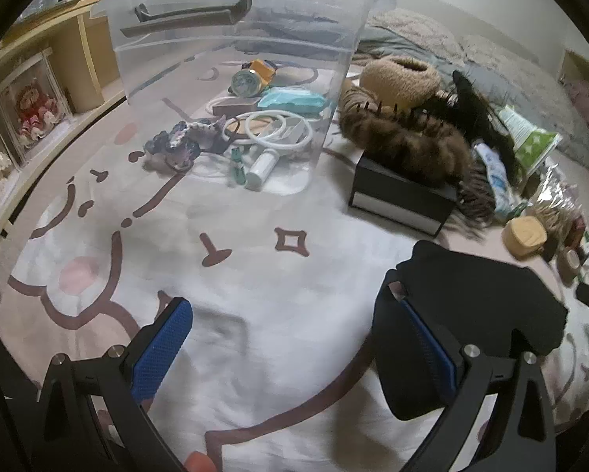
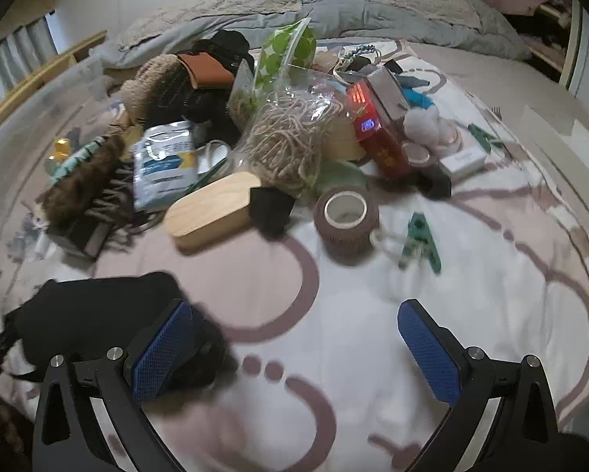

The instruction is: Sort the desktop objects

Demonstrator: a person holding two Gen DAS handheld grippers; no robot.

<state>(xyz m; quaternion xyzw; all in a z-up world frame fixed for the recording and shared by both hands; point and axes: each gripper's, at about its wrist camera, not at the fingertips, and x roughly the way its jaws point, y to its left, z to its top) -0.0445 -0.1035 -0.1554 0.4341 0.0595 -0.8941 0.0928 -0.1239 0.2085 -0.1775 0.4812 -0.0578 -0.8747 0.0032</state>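
My left gripper [image 1: 298, 338] is open and empty above the patterned bedsheet [image 1: 255, 295]. A black cloth [image 1: 491, 306] lies against the outer side of its right finger. A clear plastic bin [image 1: 235, 59] stands ahead, holding rings, a bottle, a blue pack and other small items. My right gripper [image 2: 298, 342] is open and empty. The same black cloth [image 2: 97, 314] lies by its left finger. Ahead of the right gripper lie a brown tape roll [image 2: 347, 220], a green clip [image 2: 420, 240] and a wooden block [image 2: 211, 208].
A heap of mixed objects sits past the tape: a bag of string [image 2: 294, 133], a red box [image 2: 377, 133], a white pack [image 2: 164, 161], furry items [image 1: 404, 137] on a black box [image 1: 400, 196]. Shelves [image 1: 38, 98] run along the left. Pillows [image 2: 333, 4] lie behind.
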